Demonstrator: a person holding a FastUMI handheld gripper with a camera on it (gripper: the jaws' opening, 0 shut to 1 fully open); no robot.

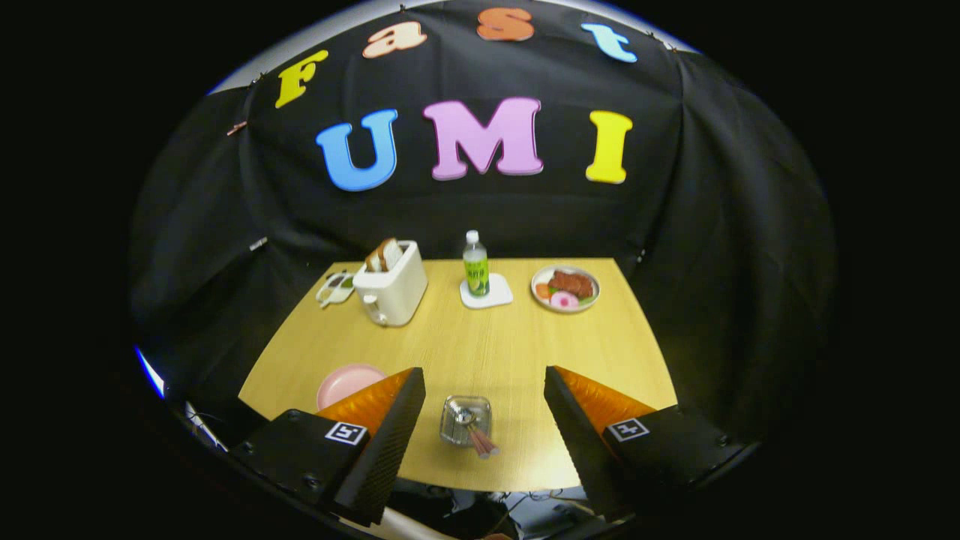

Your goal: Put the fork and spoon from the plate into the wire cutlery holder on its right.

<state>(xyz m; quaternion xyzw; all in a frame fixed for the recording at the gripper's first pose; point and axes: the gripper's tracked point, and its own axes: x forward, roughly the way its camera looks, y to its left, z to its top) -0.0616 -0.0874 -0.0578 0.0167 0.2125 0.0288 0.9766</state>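
The wire cutlery holder (465, 418) stands on the wooden table (480, 337) near its front edge, seen from above between my two fingers. Metal cutlery with pink handles (482, 442) stands inside it, the handles leaning toward me. A pink plate (346, 384) lies to the holder's left, partly hidden behind my left finger (382, 420); what I see of it is bare. My gripper (484, 409) is open wide, high above the table, with nothing between its fingers.
A cream toaster (390, 289) with bread slices stands at the back left, a small tray (336, 288) beside it. A green-labelled bottle (475, 266) on a white coaster stands at the back middle. A plate of food (565, 288) sits at the back right.
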